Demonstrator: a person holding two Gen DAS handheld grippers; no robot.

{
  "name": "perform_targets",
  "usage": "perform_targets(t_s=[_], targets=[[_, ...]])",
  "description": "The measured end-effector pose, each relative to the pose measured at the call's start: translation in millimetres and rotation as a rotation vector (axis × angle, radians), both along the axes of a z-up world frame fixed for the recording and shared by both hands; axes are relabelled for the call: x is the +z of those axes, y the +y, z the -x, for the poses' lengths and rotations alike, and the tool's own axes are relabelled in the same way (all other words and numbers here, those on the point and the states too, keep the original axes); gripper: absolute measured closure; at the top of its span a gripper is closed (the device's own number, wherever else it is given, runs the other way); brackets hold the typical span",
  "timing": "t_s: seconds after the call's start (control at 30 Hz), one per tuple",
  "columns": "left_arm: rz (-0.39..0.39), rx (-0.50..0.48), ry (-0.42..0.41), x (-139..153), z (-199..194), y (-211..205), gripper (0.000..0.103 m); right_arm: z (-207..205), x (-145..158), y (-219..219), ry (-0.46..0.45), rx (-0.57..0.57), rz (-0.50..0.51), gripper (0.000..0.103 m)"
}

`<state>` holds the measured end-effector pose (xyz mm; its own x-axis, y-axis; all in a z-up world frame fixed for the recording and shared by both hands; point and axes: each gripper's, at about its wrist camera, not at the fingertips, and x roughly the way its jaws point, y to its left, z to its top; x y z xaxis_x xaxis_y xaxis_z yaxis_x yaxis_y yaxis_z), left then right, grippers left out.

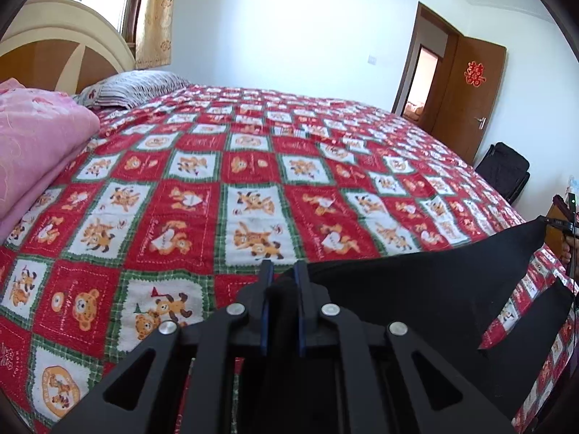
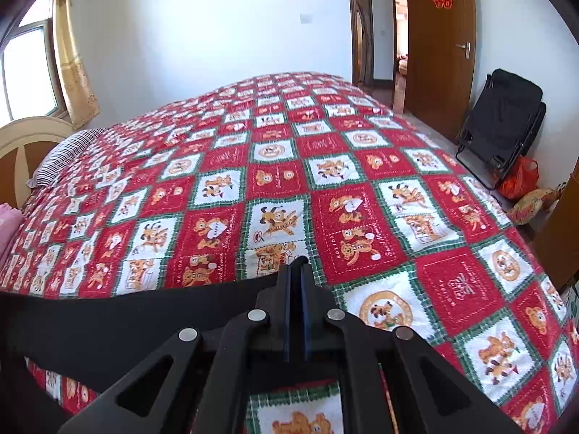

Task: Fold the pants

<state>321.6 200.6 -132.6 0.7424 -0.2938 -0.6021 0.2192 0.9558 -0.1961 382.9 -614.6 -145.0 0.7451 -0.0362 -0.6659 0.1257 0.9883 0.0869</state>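
Note:
The black pants [image 1: 427, 289] hang stretched between my two grippers above the near edge of the bed. My left gripper [image 1: 284, 271] is shut on a bunched end of the black fabric, which runs off to the right. My right gripper [image 2: 298, 267] is shut on the other end; the pants [image 2: 126, 322] stretch away to the left in that view. A second flap of the pants [image 1: 532, 343] hangs lower at the right of the left wrist view. The right gripper's tip shows at the far right there [image 1: 564, 222].
The bed carries a red, white and green bear-print quilt [image 1: 253, 181], also in the right wrist view [image 2: 325, 199]. A pink blanket [image 1: 36, 144] and a striped pillow [image 1: 134, 86] lie by the headboard. A folded black chair [image 2: 503, 123] and orange bag [image 2: 519, 177] stand by the open door [image 2: 438, 47].

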Motion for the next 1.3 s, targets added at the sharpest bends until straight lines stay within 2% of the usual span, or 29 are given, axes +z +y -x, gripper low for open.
perform_targets(t_s=[0.23, 0.57, 0.97, 1.3], targets=[[0.052, -0.011, -0.072, 16.6, 26.8, 7.2, 0.091, 58.1, 22.7, -5.0, -0.130, 0.020, -0.015, 0.099], [0.155, -0.054, -0.168, 22.2, 88.6, 21.1, 0.091, 144.1, 22.2, -22.3, -0.214, 0.000, -0.073, 0.099], [0.197, -0.101, -0.172, -9.4, 147.7, 34.0, 0.091, 215.0, 0.0, -45.7, -0.200, -0.051, -0.110, 0.099], [0.127, -0.127, -0.138, -43.8, 169.4, 31.2, 0.089, 246.4, -22.6, -51.4, -0.123, -0.049, -0.080, 0.099]])
